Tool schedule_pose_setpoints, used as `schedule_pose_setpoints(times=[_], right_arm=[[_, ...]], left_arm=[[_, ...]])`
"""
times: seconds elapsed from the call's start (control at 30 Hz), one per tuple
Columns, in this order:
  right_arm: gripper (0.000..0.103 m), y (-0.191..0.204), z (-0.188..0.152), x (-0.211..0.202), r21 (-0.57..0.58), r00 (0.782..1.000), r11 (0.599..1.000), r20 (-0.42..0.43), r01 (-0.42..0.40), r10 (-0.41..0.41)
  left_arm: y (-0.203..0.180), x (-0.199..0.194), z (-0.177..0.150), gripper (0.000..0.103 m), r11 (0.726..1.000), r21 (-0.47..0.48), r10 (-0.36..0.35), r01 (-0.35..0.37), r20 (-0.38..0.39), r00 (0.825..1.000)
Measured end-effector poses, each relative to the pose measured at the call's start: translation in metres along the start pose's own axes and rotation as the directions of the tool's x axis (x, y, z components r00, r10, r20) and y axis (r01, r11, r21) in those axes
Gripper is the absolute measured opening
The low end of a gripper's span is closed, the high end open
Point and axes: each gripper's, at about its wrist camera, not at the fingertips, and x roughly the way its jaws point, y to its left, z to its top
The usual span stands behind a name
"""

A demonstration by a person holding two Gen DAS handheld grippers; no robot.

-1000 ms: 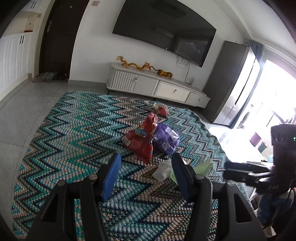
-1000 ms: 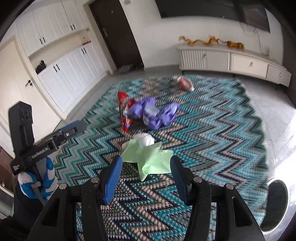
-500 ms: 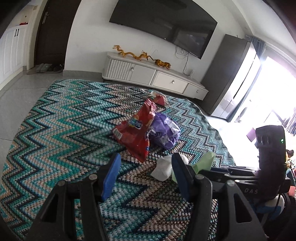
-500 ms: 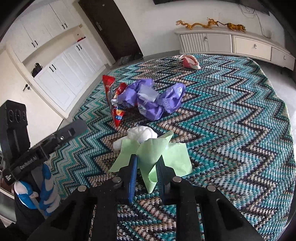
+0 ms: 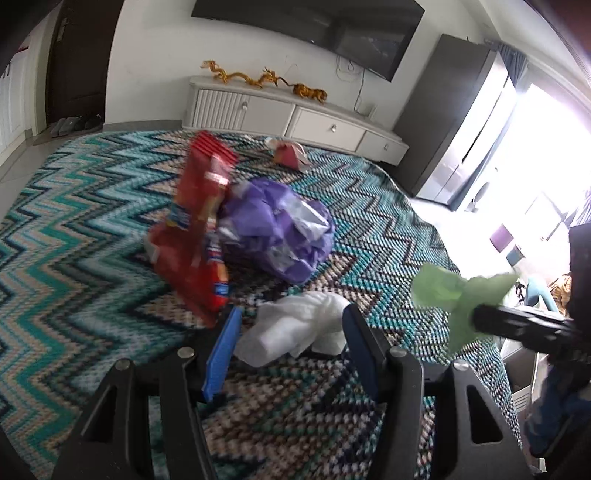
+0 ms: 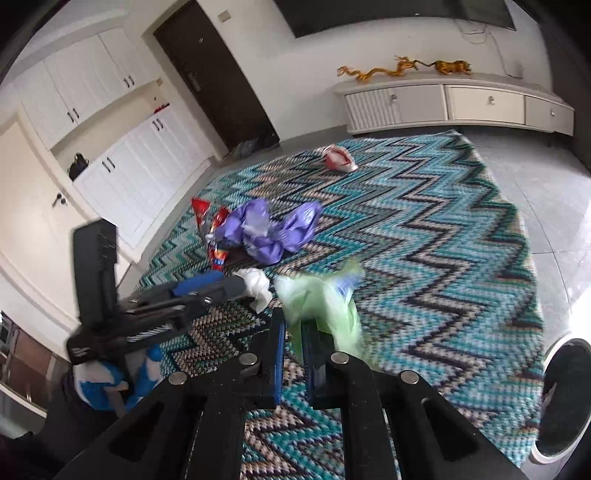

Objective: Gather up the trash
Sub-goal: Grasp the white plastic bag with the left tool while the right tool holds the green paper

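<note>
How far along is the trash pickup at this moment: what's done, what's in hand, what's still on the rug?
Nothing looks binned yet. In hand: the right gripper is shut on the green paper, lifted off the rug. The open left gripper brackets the white tissue, not yet gripped. Left: the red snack bag, purple wrapper and a small red-and-white wrapper farther back.

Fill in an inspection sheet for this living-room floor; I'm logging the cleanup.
Surface: zigzag rug on tile floor.
Job's things: green paper lifted; white tissue, red snack bag, purple wrapper, small red-white wrapper on rug.
Clutter: nothing seen.
Grippers: right hand-held gripper shut on green paper; left hand-held gripper open around white tissue.
Cables: wires hang below the TV.
Surroundings: TV cabinet, white cupboards, dark door.
</note>
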Motion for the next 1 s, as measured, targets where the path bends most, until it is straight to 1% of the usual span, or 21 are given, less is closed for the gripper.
schedule_pose_setpoints(times=[0.17,0.2,0.27,0.4,0.47,0.53,0.57,0.6,0.67,0.73,0.77,0.8,0.9,1.0], right_arm=[[0.007,-0.010,0.000,-0.017,0.003,1.000,1.000,0.030,0.002,-0.002],[0.007,-0.012,-0.001,-0.019,0.004,1.000,1.000,0.032,0.001,-0.001],[0.006,-0.014,-0.002,-0.022,0.005,0.999,1.000,0.034,-0.002,0.002],[0.006,-0.020,-0.006,-0.023,0.016,1.000,1.000,0.027,0.008,-0.009],[0.009,-0.021,-0.010,-0.024,0.013,1.000,1.000,0.016,0.013,-0.014],[0.009,-0.020,-0.013,-0.021,-0.002,1.000,1.000,0.000,0.027,-0.027],[0.012,-0.020,-0.014,-0.020,-0.006,0.999,0.999,-0.006,0.032,-0.032],[0.020,-0.021,-0.016,-0.018,-0.007,1.000,1.000,-0.011,0.028,-0.028],[0.029,-0.019,-0.016,-0.015,-0.017,0.999,0.999,-0.016,0.036,-0.036],[0.030,-0.017,-0.014,-0.011,-0.033,0.999,0.998,-0.018,0.045,-0.046],[0.030,-0.016,-0.013,-0.009,-0.037,0.999,0.998,-0.020,0.048,-0.049],[0.031,-0.016,-0.011,-0.005,-0.044,0.998,0.998,-0.024,0.052,-0.053],[0.031,-0.016,-0.007,0.005,-0.062,0.997,0.995,-0.035,0.072,-0.074],[0.031,-0.022,-0.007,0.016,-0.051,0.995,0.995,-0.053,0.083,-0.086]], left_arm=[[-0.014,0.017,0.001,0.055,1.000,0.024,0.010,-0.010,-0.025,1.000],[-0.015,0.018,0.001,0.046,1.000,0.028,0.012,-0.011,-0.023,1.000],[-0.017,0.021,0.001,0.033,1.000,0.030,0.004,-0.003,-0.035,0.999],[-0.022,0.019,0.000,0.028,1.000,0.026,0.015,-0.014,-0.029,0.999],[-0.023,0.018,0.000,0.027,1.000,0.018,0.013,-0.013,-0.026,1.000],[-0.024,0.017,0.000,0.027,1.000,0.010,0.010,-0.010,-0.026,1.000],[-0.024,0.017,-0.001,0.027,1.000,0.004,0.008,-0.008,-0.027,1.000],[-0.023,0.017,-0.001,0.028,1.000,-0.004,0.003,-0.003,-0.029,1.000],[-0.021,0.016,-0.001,0.030,1.000,-0.025,-0.018,0.017,-0.025,1.000],[-0.019,0.016,-0.001,0.037,0.999,-0.045,-0.023,0.022,-0.022,0.999],[-0.017,0.016,0.000,0.045,0.998,-0.055,-0.024,0.023,-0.019,1.000],[-0.016,0.016,0.002,0.049,0.998,-0.064,-0.022,0.021,-0.015,1.000],[-0.011,0.020,0.006,0.049,0.995,-0.095,-0.025,0.024,-0.014,1.000],[-0.007,0.025,0.008,0.048,0.992,-0.122,-0.020,0.018,-0.018,1.000]])
